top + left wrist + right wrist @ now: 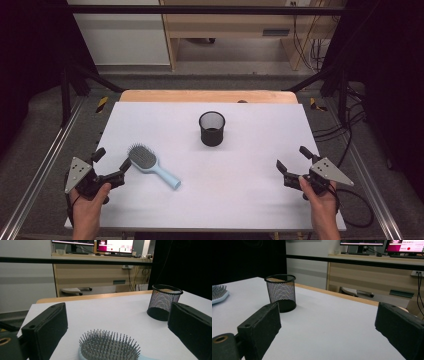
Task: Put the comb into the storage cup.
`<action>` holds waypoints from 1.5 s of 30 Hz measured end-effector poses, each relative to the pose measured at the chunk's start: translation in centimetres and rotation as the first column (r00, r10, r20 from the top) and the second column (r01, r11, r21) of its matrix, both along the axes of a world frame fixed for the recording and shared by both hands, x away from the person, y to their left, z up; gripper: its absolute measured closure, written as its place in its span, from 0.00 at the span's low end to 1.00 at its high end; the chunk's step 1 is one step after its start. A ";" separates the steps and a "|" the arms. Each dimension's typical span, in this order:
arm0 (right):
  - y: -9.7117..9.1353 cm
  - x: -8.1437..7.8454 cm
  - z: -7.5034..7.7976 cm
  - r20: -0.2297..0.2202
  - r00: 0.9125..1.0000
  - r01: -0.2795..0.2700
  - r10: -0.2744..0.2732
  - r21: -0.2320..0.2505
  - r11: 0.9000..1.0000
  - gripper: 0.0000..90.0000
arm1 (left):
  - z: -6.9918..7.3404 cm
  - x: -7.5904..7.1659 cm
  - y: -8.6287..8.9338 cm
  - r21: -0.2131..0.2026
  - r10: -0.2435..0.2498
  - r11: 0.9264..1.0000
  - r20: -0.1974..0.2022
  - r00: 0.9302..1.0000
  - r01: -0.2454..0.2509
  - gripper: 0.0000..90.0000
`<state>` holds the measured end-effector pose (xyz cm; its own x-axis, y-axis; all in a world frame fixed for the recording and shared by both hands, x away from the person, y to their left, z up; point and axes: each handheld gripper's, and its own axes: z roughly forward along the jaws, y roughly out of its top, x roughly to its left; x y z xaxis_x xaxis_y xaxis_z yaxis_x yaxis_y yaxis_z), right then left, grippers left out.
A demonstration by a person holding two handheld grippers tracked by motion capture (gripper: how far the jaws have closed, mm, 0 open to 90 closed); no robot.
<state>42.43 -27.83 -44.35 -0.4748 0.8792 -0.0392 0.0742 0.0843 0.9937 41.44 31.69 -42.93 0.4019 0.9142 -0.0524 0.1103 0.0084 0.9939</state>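
Observation:
A light blue hairbrush [150,166] with grey bristles lies flat on the white table [240,190], left of centre, handle pointing toward the right front. Its bristle head [109,347] sits just ahead of my left gripper [111,161], whose jaws stand wide apart and grip nothing. A black mesh cup [212,128] stands upright near the table's middle back, also seen as the cup [163,302] and the cup [281,292]. My right gripper [292,159] rests open near the right front edge, with bare table between its jaws.
A wooden strip [207,96] runs along the table's far edge. Metal rails [45,165] flank both sides, and cables [350,130] lie on the floor at the right. Beyond the table stands a wooden desk [95,272] with monitors.

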 end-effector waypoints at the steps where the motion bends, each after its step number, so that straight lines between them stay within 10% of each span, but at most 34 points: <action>1: 0.0 0.0 0.0 0.000 1.000 0.000 0.000 0.000 1.000 0.07 | 0.0 0.0 -0.1 0.001 0.000 1.000 -0.004 1.000 0.000 0.03; 23: 0.2 0.0 -0.2 -0.027 1.000 0.010 -0.010 0.002 1.000 0.07 | -0.4 0.5 -2.8 0.048 -0.060 0.997 -0.083 0.995 0.065 0.05; 37: 0.5 0.0 -0.2 -0.039 0.999 -0.005 0.005 0.019 1.000 0.07 | -0.4 3.9 -10.4 0.115 -0.189 0.970 -0.211 0.959 0.216 0.07; 45: 0.6 -0.2 0.0 -0.029 0.999 -0.013 0.014 0.024 1.000 0.07 | -0.3 5.3 -14.4 0.184 -0.180 0.953 -0.297 0.938 0.241 0.33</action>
